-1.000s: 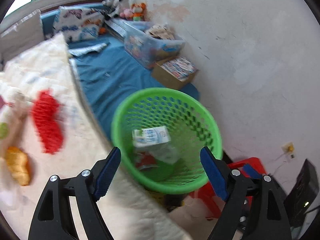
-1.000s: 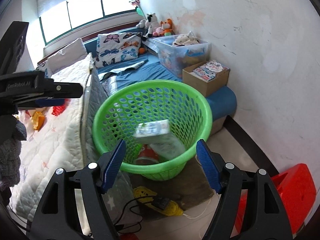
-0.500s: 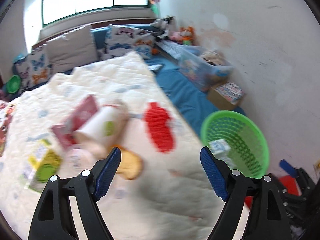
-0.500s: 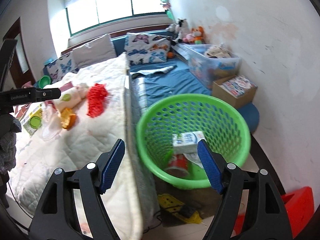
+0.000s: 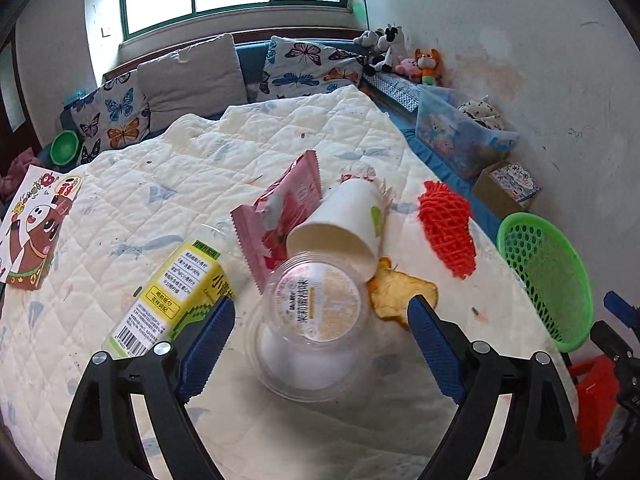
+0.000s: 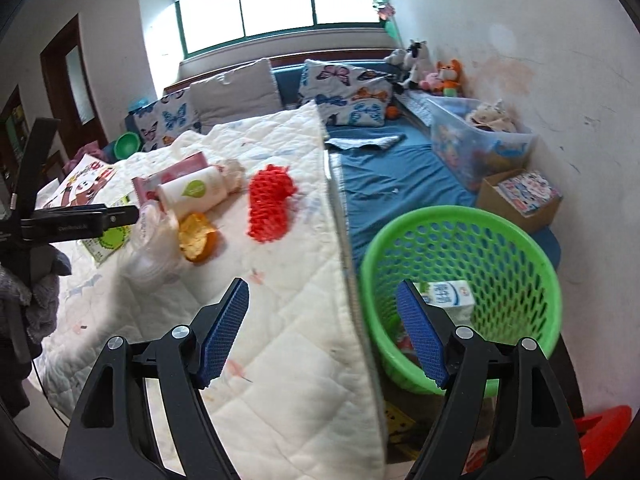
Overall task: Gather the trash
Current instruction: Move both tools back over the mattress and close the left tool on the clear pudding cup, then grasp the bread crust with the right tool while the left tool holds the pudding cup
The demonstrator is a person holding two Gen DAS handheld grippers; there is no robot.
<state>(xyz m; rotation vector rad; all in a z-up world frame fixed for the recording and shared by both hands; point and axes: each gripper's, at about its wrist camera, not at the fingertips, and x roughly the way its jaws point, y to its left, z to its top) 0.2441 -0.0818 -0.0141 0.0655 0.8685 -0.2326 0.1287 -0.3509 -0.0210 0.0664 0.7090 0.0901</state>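
Observation:
Trash lies in a heap on the white quilt (image 5: 248, 140): a clear lidded plastic cup (image 5: 316, 320), a white paper cup (image 5: 344, 220), a pink wrapper (image 5: 280, 208), a yellow-green carton (image 5: 176, 292), orange peel (image 5: 400, 292) and a red foam net (image 5: 448, 228). My left gripper (image 5: 320, 308) hovers over the clear cup, jaws opening, the cup between them untouched. My right gripper (image 6: 320, 286) hangs open over the quilt's edge, holding nothing. The green basket (image 6: 460, 248) stands on the floor beside the bed, with a white milk carton (image 6: 448, 294) inside.
A picture book (image 5: 36, 224) lies at the quilt's left edge. Butterfly pillows (image 5: 312, 64) and a green bowl (image 5: 64, 146) sit by the headboard. A clear storage bin (image 6: 476, 140) and a cardboard box (image 6: 520, 196) line the wall. A red stool (image 6: 604, 428) stands behind the basket.
Both views swung left from the basket toward the bed. The left gripper now sits over the trash heap with wider jaws; the right gripper has reached the quilt's edge.

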